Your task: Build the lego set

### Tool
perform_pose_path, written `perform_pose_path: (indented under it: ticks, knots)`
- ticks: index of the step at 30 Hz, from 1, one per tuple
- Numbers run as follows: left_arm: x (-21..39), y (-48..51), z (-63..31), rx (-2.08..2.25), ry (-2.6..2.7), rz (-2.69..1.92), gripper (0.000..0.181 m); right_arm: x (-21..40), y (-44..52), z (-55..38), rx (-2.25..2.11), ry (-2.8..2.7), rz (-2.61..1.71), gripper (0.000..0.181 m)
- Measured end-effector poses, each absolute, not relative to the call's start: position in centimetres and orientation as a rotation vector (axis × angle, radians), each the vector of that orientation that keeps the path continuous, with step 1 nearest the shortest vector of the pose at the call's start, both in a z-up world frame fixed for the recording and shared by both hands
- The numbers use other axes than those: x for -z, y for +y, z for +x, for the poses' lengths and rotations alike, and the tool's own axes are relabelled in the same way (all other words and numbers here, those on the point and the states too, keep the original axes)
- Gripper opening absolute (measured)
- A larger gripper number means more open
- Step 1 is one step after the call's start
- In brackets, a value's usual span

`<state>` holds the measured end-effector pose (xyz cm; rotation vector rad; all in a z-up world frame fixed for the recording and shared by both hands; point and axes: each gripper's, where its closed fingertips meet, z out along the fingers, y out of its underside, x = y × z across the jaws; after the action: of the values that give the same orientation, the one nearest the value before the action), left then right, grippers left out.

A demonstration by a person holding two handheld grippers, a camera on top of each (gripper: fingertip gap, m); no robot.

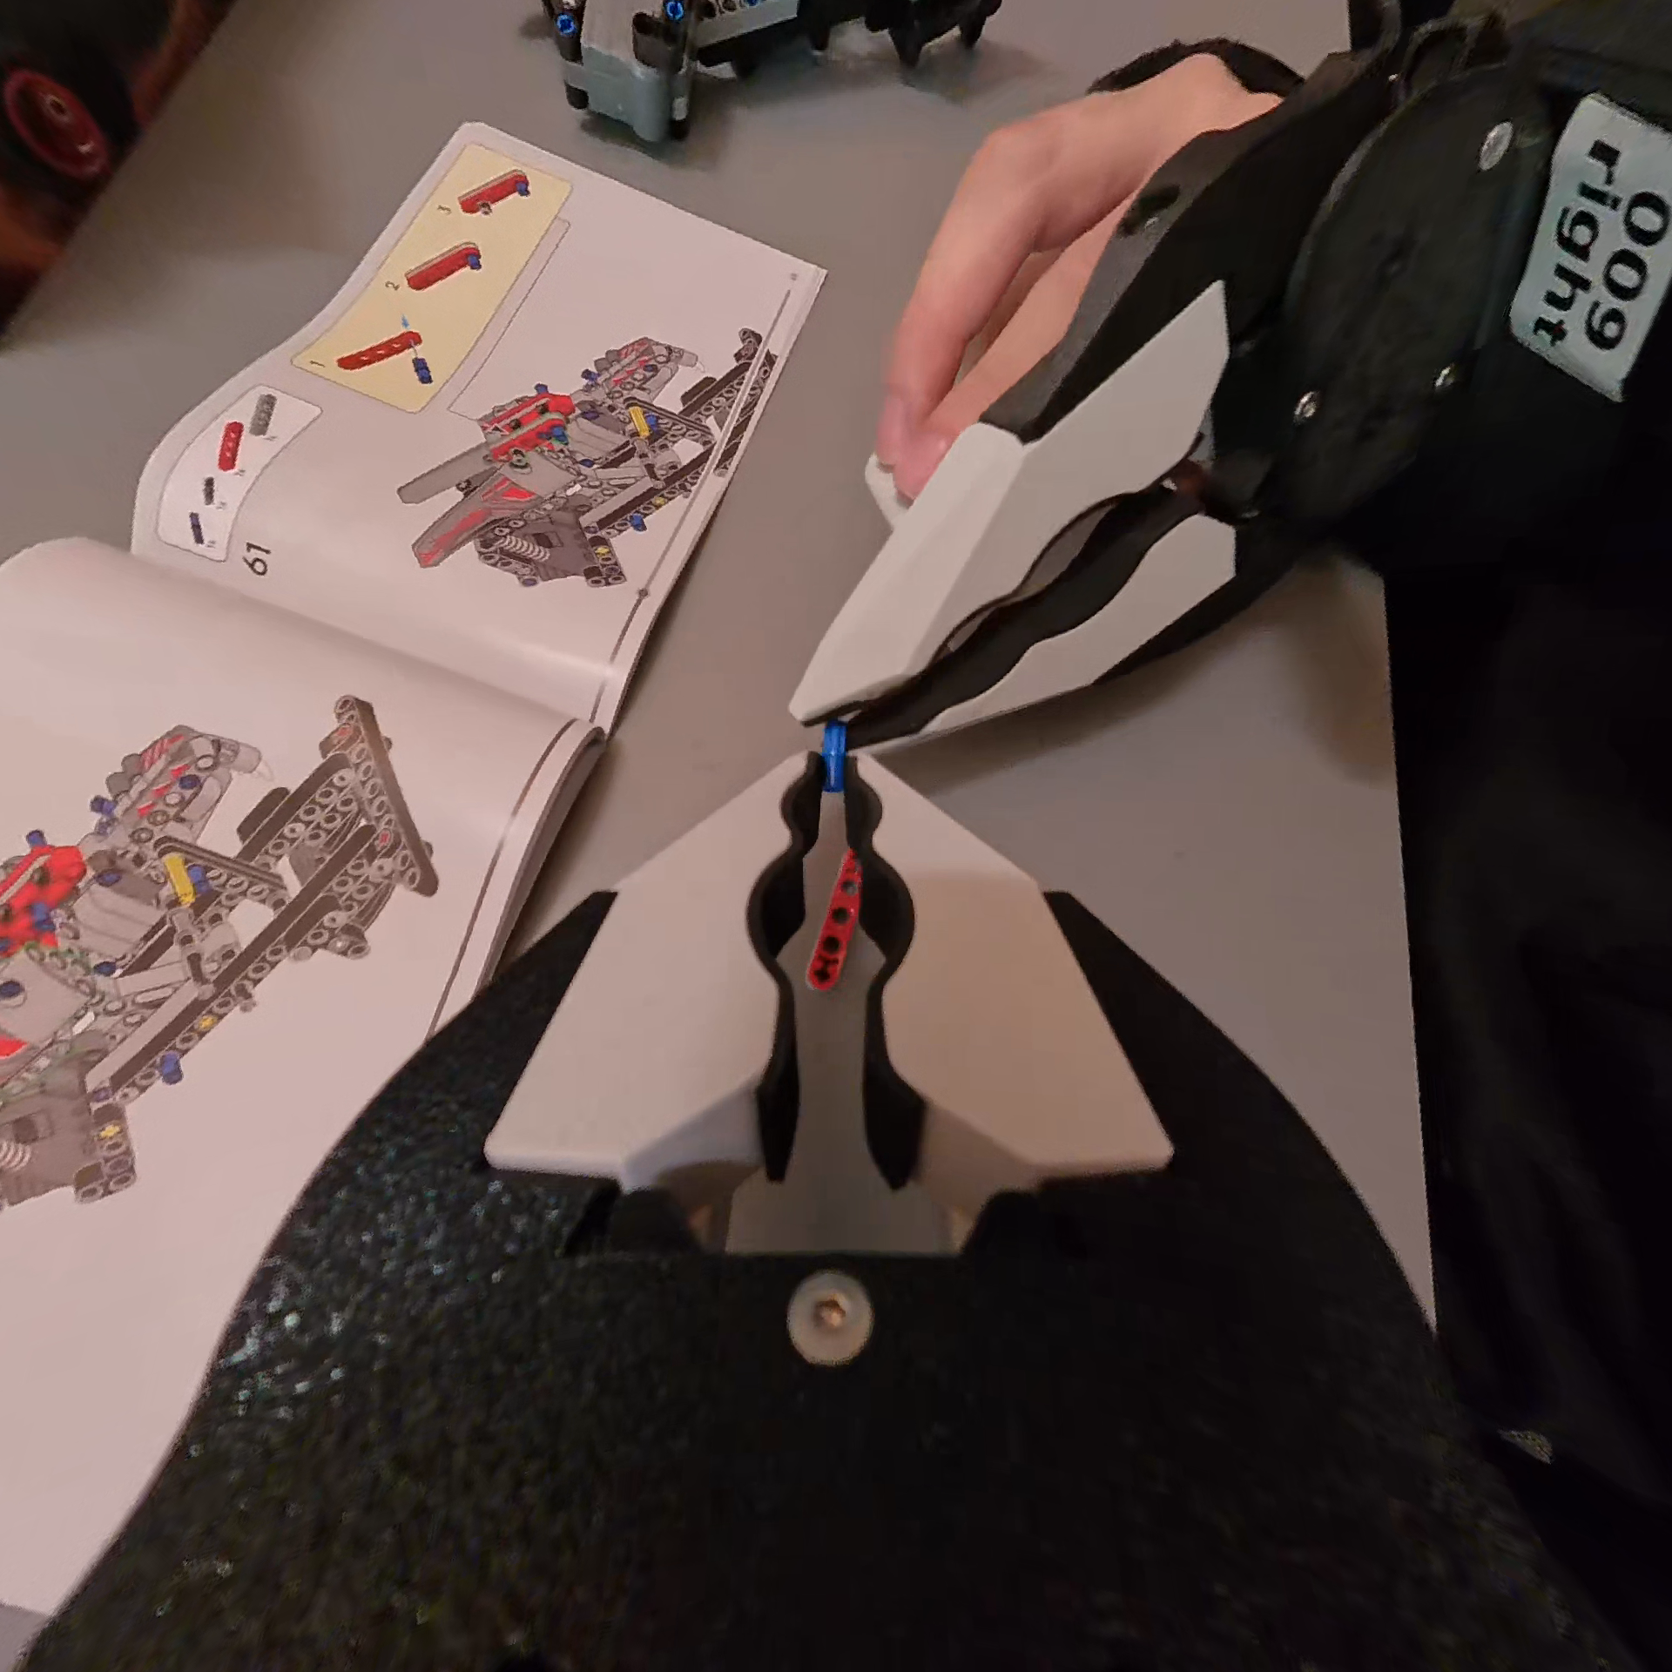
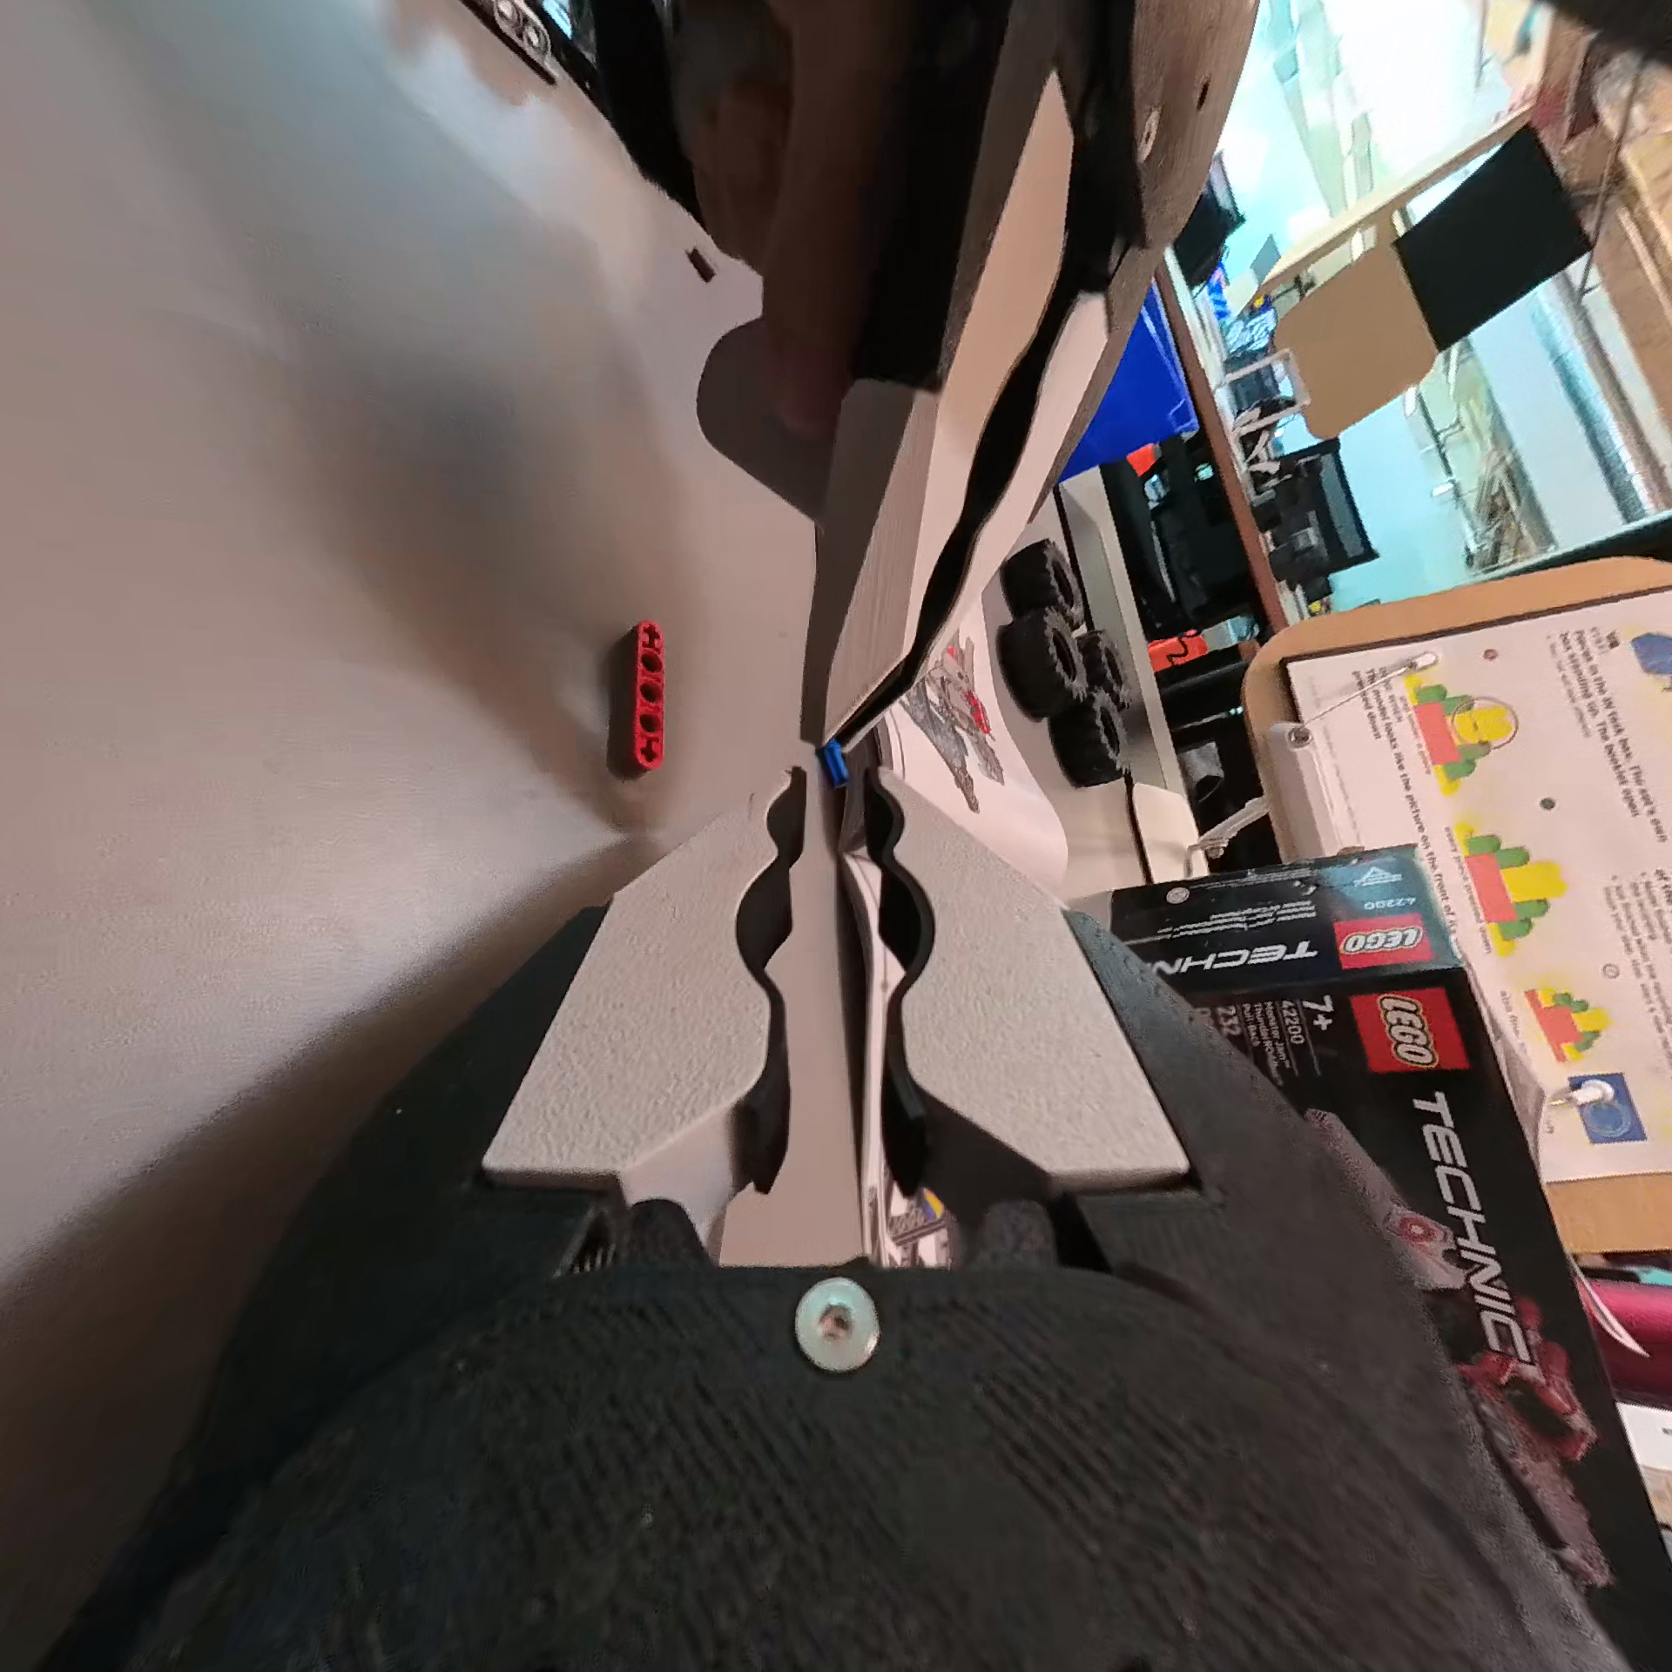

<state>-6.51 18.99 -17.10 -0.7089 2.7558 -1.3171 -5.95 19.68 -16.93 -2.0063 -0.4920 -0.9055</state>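
Observation:
A small blue pin (image 1: 833, 758) is pinched between the tips of both grippers, which meet nose to nose above the grey table. My left gripper (image 1: 832, 776) holds its near end. My right gripper (image 1: 830, 721) comes in from the upper right and holds the far end. In the right wrist view the pin (image 2: 831, 760) sits just past my right gripper (image 2: 834, 776), with the left gripper (image 2: 821, 731) coming down from above. A short red beam (image 2: 647, 692) lies flat on the table below; it shows through the left fingers' gap (image 1: 837, 923).
An open instruction booklet (image 1: 362, 561) lies to the left. A partly built grey and black model (image 1: 633, 63) stands at the far edge, with a red wheel (image 1: 54, 127) at far left. A hand (image 1: 995, 271) holds the right gripper. A black set box (image 2: 1357, 1040) and black tyres (image 2: 1059, 660) lie beyond. Both grippers' tips are close together, under 4 cm apart. The red wheel (image 1: 54, 127) lies around 25 cm away from my right fingertips.

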Motion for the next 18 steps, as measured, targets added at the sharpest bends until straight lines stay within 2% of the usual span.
perform_pose_path:
  ticks: [1,7,13,18]
  knots:
    - [17.1,19.0,-6.5,1.319,2.753,-0.716,0.002,16.8,19.7,-6.0,0.913,-0.496,-2.0,0.008]
    - [15.9,18.7,-5.5,1.392,2.64,-0.695,0.003,16.6,19.6,-5.3,0.919,-0.421,-2.024,0.003]
    - [14.1,18.5,-5.3,1.544,2.518,-0.614,0.006,14.6,19.4,-5.1,0.673,-0.162,-1.913,0.002]
    - [13.8,18.7,-5.2,1.551,2.485,-0.588,0.009,14.1,19.4,-5.2,0.64,-0.133,-1.882,0.002]
